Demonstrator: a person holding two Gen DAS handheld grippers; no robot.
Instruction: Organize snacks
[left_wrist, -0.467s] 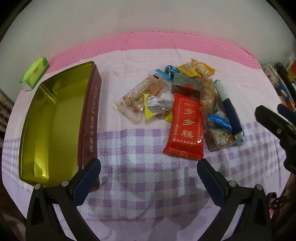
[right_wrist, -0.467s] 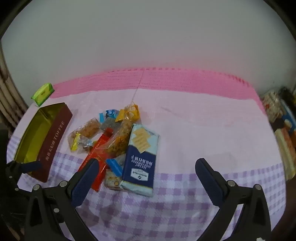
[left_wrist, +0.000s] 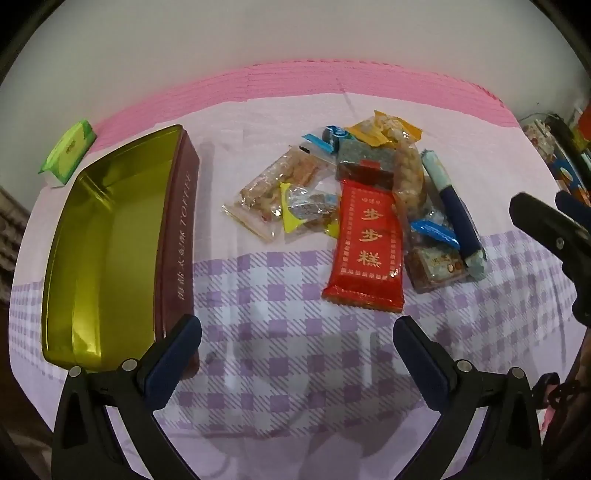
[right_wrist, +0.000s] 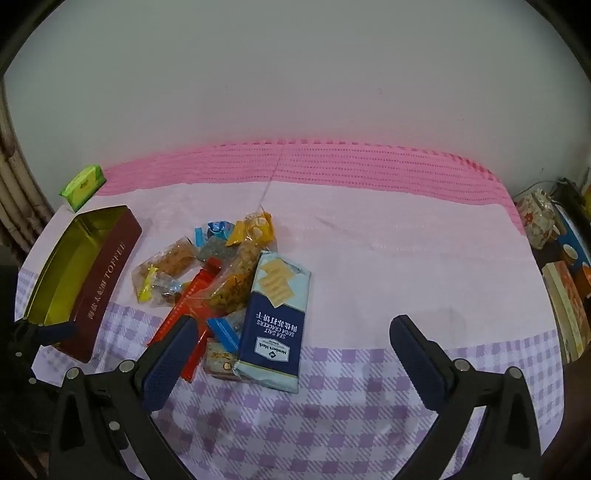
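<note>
Both tongs, our left gripper (left_wrist: 297, 343) and right gripper (right_wrist: 291, 343), gape wide and empty above the tablecloth (left_wrist: 295, 369), touching no snack pile (left_wrist: 354, 206).

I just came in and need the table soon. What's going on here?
A person holds a two-finger tool in each hand over a table with a checked cloth. The left tool and right tool are both open and empty. A heap of wrapped snacks lies loose beside an empty toffee tin. No snack has been put away yet.
</note>
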